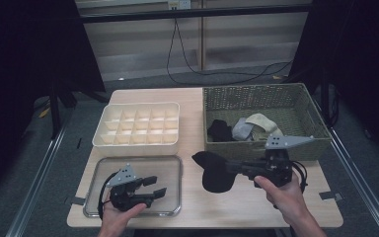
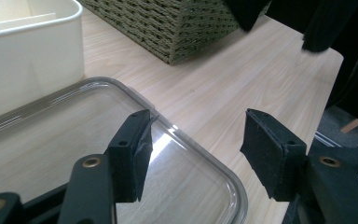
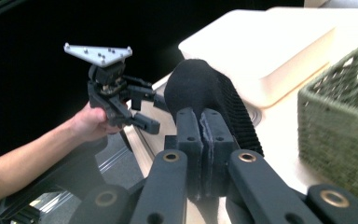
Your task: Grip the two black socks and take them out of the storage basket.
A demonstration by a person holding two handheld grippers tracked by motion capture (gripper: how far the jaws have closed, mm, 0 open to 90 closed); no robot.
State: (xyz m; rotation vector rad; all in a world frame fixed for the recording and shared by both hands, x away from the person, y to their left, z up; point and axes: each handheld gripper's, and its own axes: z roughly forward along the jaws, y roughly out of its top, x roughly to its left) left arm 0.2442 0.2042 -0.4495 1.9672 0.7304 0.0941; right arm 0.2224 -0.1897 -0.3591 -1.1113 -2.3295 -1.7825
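Observation:
A black sock [image 1: 212,175] hangs over the wooden table [image 1: 192,197] just in front of the woven basket [image 1: 256,91]. My right gripper [image 1: 229,168] points left and is shut on it; in the right gripper view the sock [image 3: 200,86] bulges out past the pressed-together pads [image 3: 203,121]. My left gripper [image 1: 155,185] sits low over the clear plastic lid [image 1: 143,165], open, with nothing between its pads [image 2: 135,149]. The lid [image 2: 51,135] lies under its jaws. Inside the basket lie a black sock [image 1: 220,129], a grey one [image 1: 242,129] and a beige one [image 1: 261,121].
A cream organizer box [image 1: 138,105] with several compartments stands behind the lid, left of the basket. The table's front edge runs close under both hands. Dark curtains flank the table, and cables trail on the floor behind it.

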